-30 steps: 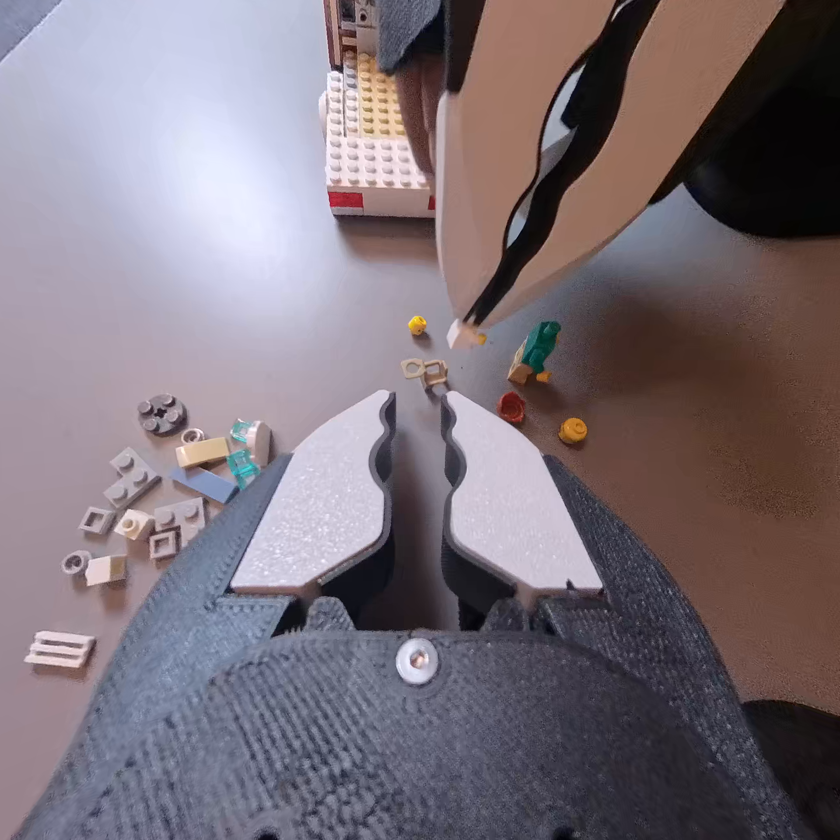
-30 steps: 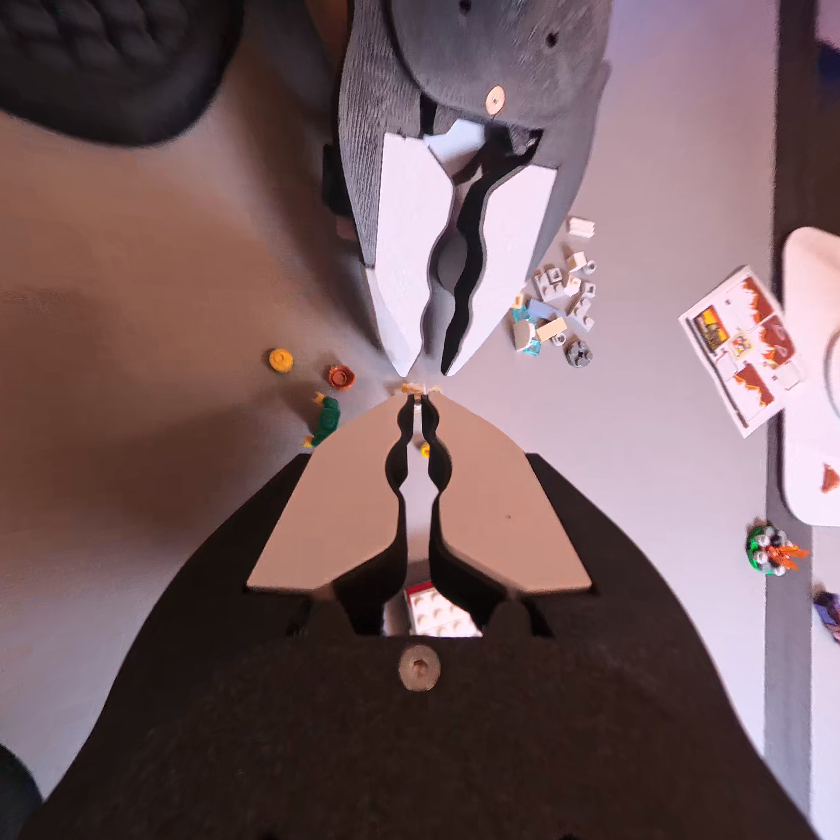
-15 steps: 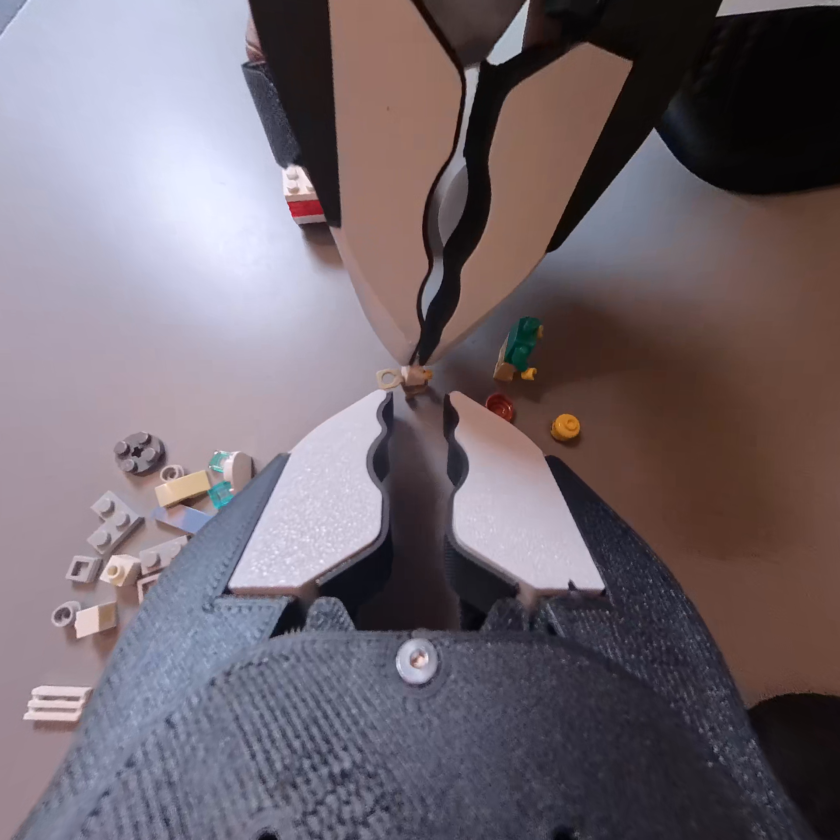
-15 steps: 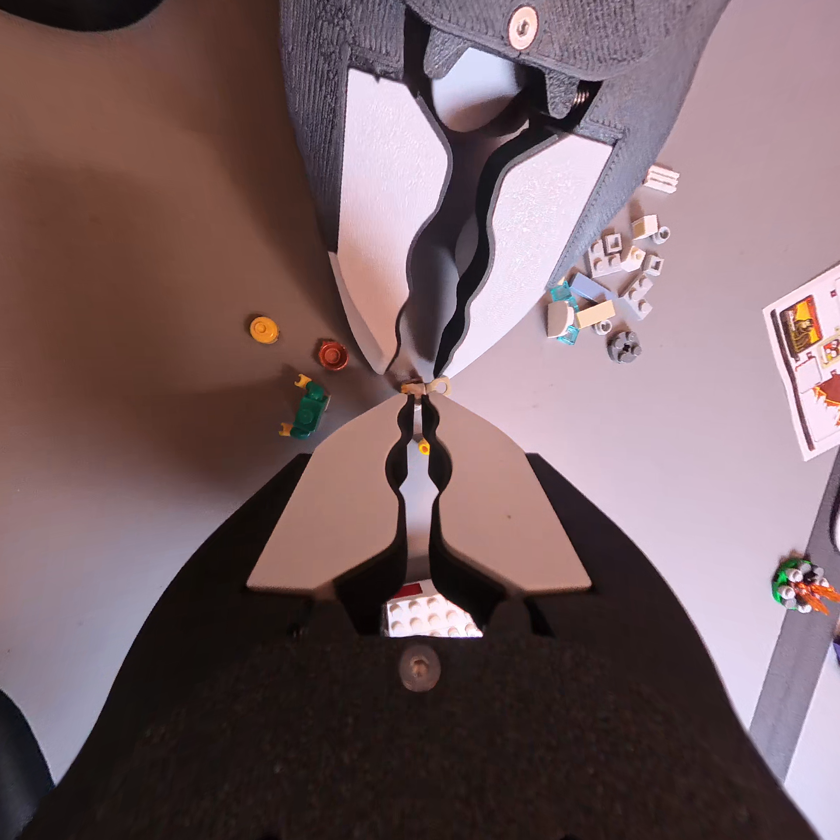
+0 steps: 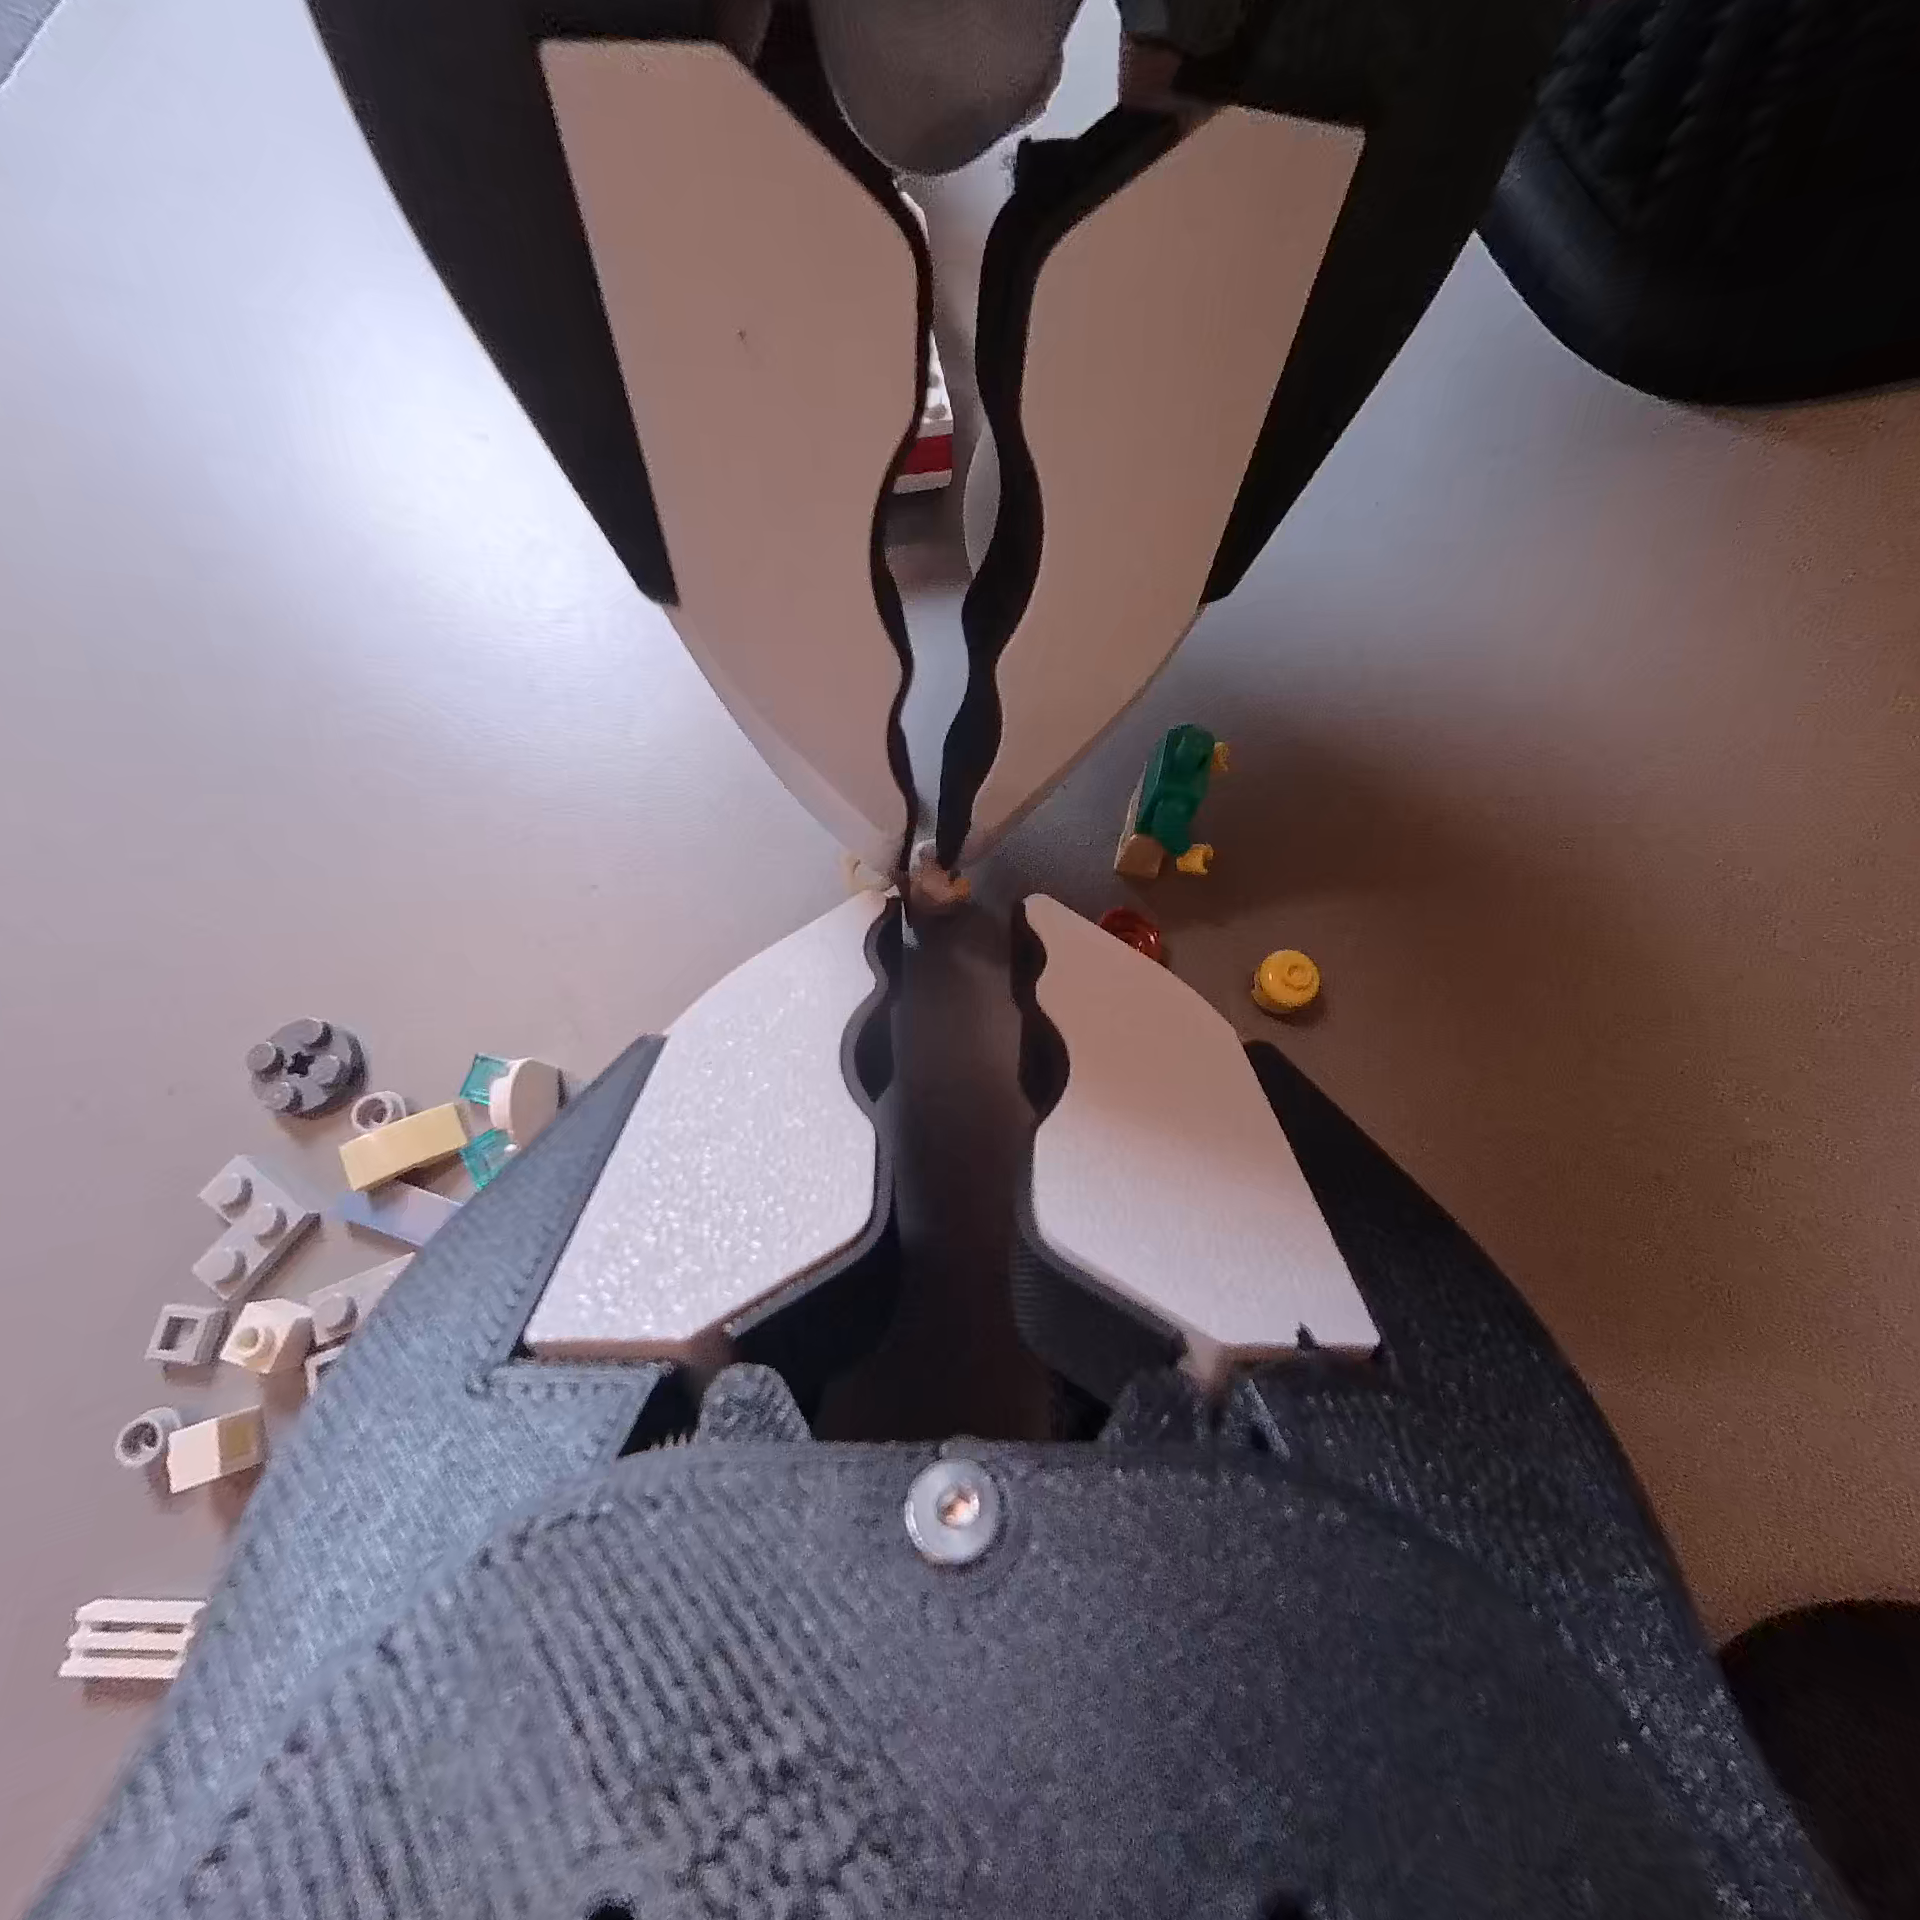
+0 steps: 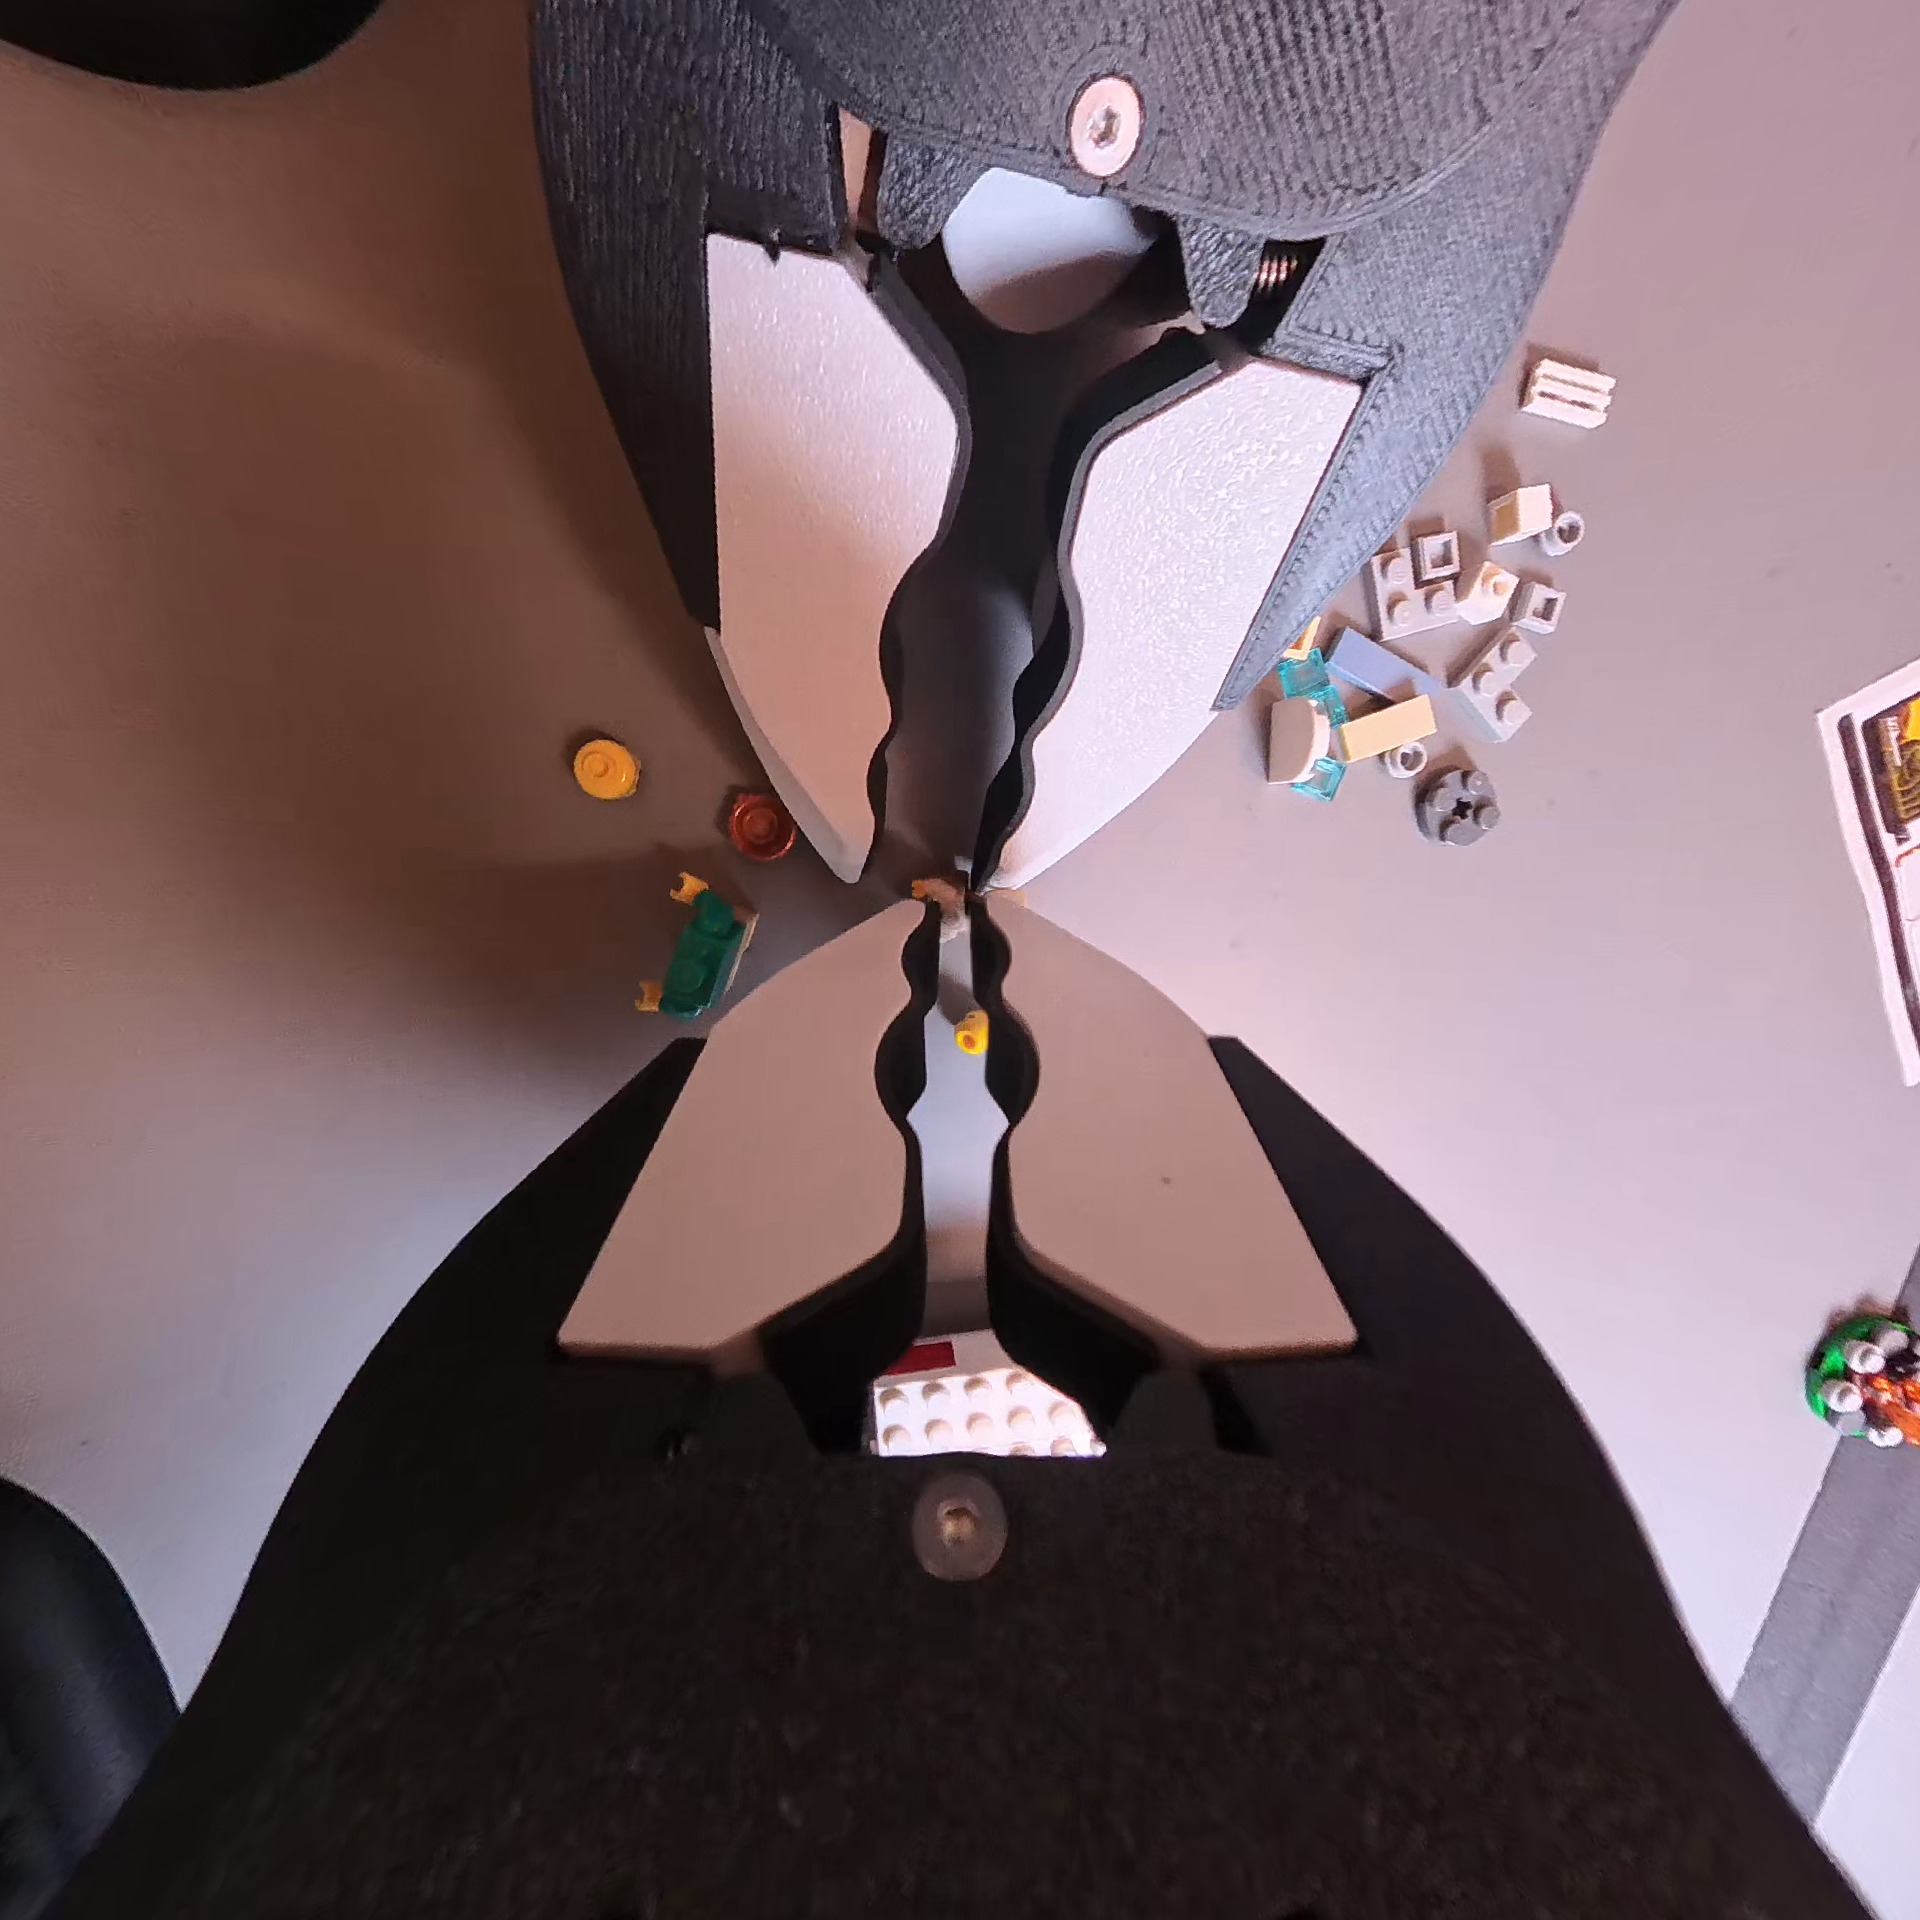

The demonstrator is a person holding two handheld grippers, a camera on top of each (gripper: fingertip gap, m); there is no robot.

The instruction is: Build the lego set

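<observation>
Tips of the right gripper (image 6: 948,902) pinch a tiny tan piece (image 5: 938,885) just above the table (image 5: 312,623), too small to judge its long axis. The left gripper (image 5: 956,914) meets it tip to tip, jaws narrowly apart, holding nothing. Only the right wrist view shows the white studded build (image 6: 977,1413), a yellow head (image 6: 970,1037) and a leaflet (image 6: 1881,831).
</observation>
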